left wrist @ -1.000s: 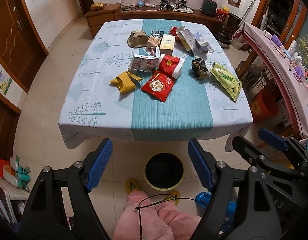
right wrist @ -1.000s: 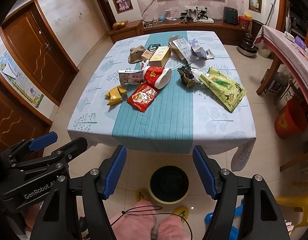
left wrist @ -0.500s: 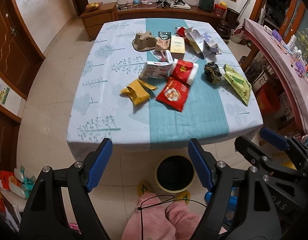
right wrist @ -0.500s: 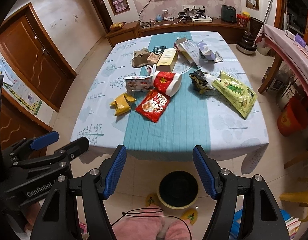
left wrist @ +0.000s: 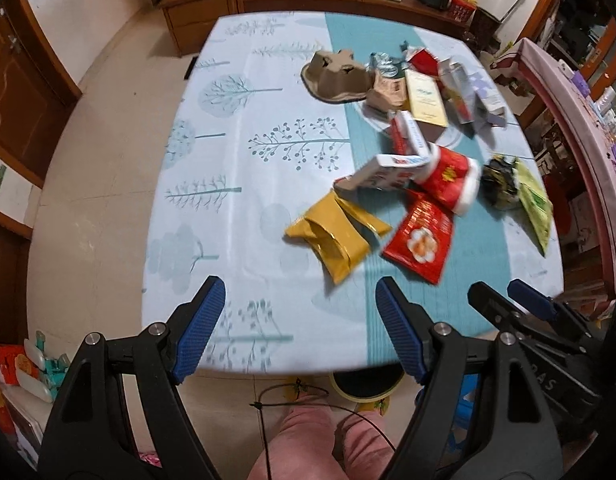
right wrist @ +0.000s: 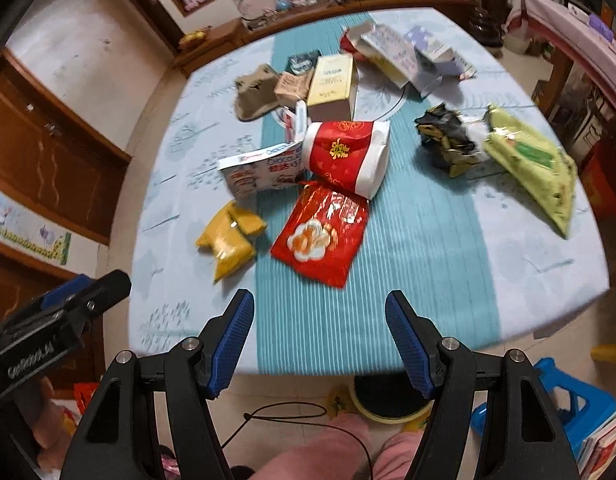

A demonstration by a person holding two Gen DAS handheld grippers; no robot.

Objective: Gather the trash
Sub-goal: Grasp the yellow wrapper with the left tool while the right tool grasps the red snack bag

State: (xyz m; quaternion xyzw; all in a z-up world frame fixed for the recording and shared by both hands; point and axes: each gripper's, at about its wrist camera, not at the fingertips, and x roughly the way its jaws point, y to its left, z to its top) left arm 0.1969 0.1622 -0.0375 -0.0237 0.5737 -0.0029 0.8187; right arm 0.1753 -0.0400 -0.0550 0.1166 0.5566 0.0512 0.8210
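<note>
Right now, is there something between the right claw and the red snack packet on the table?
Nothing visible does. The right claw is open above the table's near edge, and only bare teal cloth lies between it and the red snack packet.

Tree-print tablecloth (left wrist: pixel 236 168), wooden sideboard (left wrist: pixel 204 8), blue stool (right wrist: pixel 563 396), wooden door (right wrist: pixel 48 160)
</note>
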